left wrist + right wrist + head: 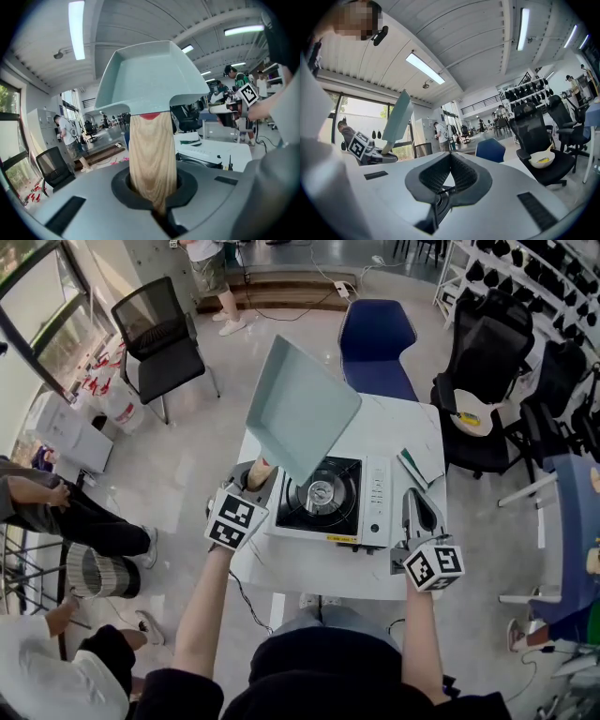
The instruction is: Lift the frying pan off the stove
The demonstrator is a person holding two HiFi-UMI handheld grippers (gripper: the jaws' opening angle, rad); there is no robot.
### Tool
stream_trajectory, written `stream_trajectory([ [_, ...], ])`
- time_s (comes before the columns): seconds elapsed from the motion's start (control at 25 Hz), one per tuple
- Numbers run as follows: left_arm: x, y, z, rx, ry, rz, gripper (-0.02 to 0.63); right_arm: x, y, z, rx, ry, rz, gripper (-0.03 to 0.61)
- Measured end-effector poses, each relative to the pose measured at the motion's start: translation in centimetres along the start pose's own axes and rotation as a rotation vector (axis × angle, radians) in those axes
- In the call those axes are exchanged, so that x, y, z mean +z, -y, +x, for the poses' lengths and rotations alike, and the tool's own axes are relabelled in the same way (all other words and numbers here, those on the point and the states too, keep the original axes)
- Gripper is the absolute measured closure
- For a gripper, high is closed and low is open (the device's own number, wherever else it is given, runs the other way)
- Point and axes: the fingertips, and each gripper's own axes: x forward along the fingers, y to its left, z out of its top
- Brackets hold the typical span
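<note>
The pale green square frying pan (300,409) hangs tilted in the air above the stove (373,498), its underside toward me. My left gripper (258,486) is shut on the pan's wooden handle (260,472) at the stove's left side. In the left gripper view the handle (152,154) runs up from between the jaws to the pan (145,79). The burner (321,491) is bare. My right gripper (419,512) sits at the stove's right, jaws together with nothing in them. In the right gripper view the pan (397,119) shows edge-on at left.
The stove stands on a white table (398,423) with a green-edged notebook (412,468) at its right. A blue chair (375,343) stands behind the table, black chairs (159,338) at left and right. Seated people (56,512) are at the left.
</note>
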Motion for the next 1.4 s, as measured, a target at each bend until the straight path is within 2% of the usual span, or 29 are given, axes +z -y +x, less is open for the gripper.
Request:
stream_trajectory([
  [0.28,2.6,1.0,-1.6,0.120,0.177,-0.151,0.597,0.5,0.3,-0.5,-0.055,0.044,-0.075,0.575],
  [0.52,3.2,2.0,-2.6,0.185,0.276,-0.195,0.597,0.8,0.7,-0.8,-0.086,0.065,-0.117,0.575],
  [0.76,2.6,3.4,-3.5,0.214,0.304,-0.200,0.597,0.4,0.6,-1.3,-0.109,0.067,-0.151,0.575],
  [1.08,1.9,3.3,-5.0,0.257,0.348,-0.277,0.597,0.2,0.2,-2.0,-0.119,0.066,-0.181,0.575],
  [1.4,1.3,3.1,-5.6,0.285,0.346,-0.267,0.597,-0.1,1.1,-2.5,-0.154,0.062,-0.166,0.577],
])
